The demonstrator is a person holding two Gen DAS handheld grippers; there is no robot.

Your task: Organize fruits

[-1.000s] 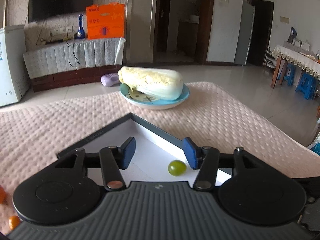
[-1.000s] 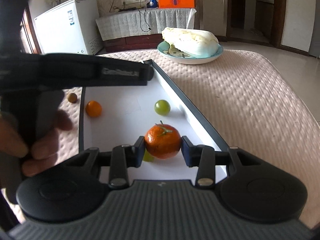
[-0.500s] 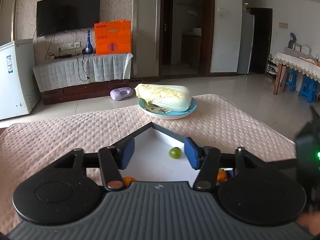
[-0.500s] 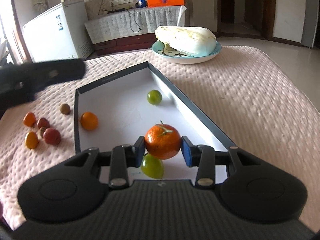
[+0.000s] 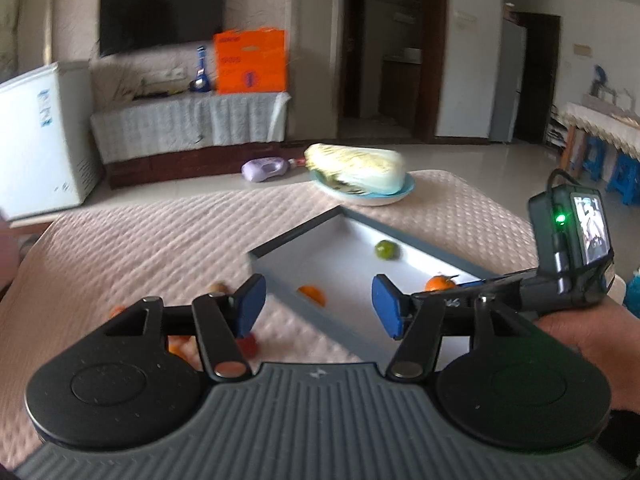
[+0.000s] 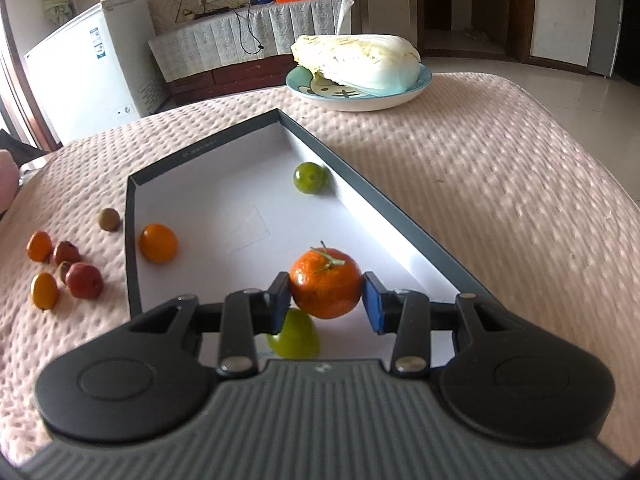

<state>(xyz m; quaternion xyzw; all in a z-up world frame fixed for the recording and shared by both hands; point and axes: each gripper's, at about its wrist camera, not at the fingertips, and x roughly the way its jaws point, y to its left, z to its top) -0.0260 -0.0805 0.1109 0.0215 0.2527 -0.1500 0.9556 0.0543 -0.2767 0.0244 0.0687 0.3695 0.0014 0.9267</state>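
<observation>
The tangerine (image 6: 325,289), round and glossy with a green stem, was held clamped in the right tongs (image 6: 326,300) above the shallow white-floored tray (image 6: 208,148) on the quilted worktop (image 6: 500,184). The placing step was judged in hand; release was called for next. The left tongs (image 5: 318,306) were spread, nothing between them.
</observation>
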